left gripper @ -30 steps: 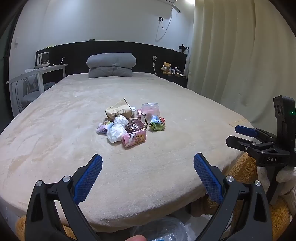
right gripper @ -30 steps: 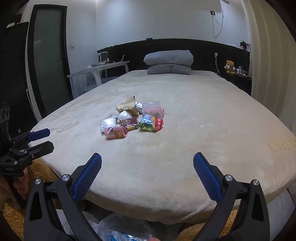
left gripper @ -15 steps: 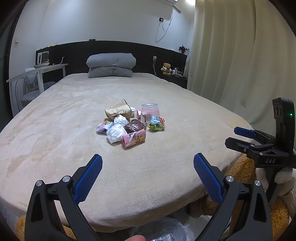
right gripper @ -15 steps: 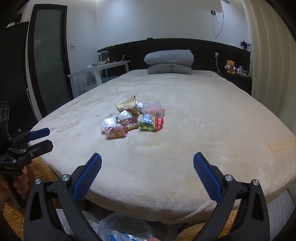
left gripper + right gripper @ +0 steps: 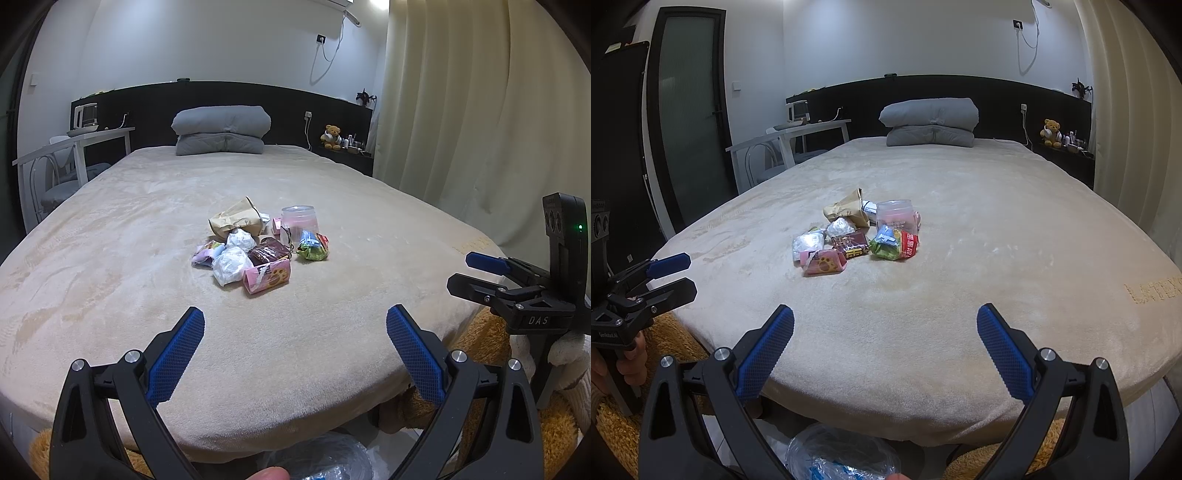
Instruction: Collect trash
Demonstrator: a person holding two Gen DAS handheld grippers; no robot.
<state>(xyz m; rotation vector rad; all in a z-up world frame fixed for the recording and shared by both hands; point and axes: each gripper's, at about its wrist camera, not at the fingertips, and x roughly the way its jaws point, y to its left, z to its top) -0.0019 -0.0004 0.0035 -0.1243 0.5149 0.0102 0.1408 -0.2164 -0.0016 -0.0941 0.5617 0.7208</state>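
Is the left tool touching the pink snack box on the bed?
Apart. The left wrist view shows bare blanket between the open left tool and the pink snack box.

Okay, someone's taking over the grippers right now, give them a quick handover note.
Left gripper: open, empty, at the foot of the bed.
Right gripper: open, empty, beside it.
Trash pile sits mid-bed, untouched: pink wrapper nearest, green packet, brown paper bag, clear plastic cup, white crumpled bags.
Clear plastic bag lies below the bed edge.
Done: nothing collected.
Left: all of it.
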